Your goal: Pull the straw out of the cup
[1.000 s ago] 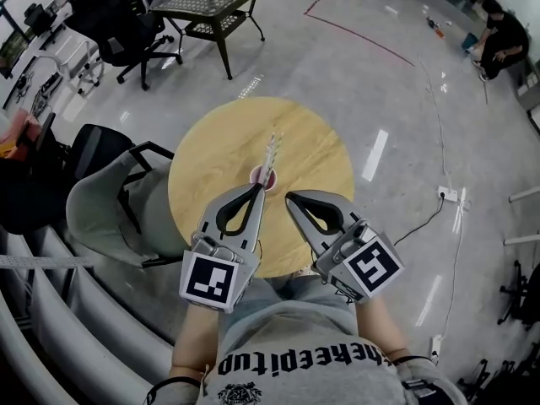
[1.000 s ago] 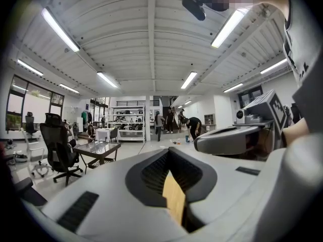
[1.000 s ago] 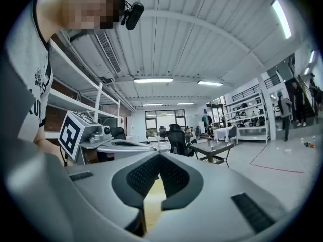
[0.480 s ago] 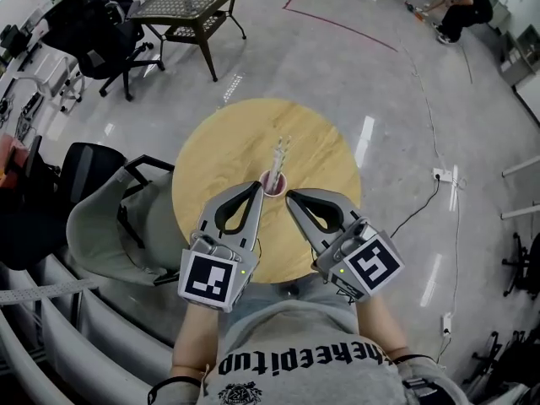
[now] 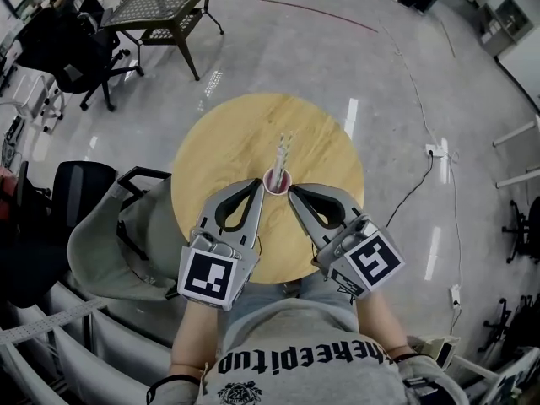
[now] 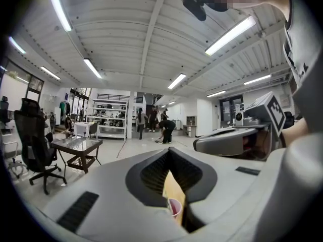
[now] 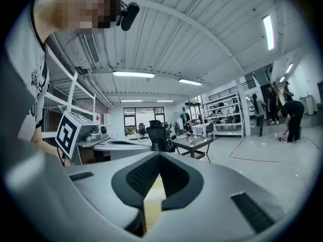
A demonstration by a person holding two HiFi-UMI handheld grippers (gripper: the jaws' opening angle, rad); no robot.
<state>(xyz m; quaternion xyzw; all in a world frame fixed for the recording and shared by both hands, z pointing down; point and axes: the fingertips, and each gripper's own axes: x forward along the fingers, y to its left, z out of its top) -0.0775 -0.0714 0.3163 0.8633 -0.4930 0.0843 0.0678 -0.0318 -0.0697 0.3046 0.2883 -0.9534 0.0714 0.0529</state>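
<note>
Round wooden table on grey workshop floor, pink cup at table's centre
Cup upright, straw standing in it; left gripper and right gripper just beside cup, one each side, both with jaws closed, nothing held

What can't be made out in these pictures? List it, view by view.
Head view: the straw is too small to tell how deep it sits in the cup.
Left gripper view: the shut jaws hide the straw and most of the cup.
Right gripper view: the shut jaws hide cup and straw; only a strip of table shows.
</note>
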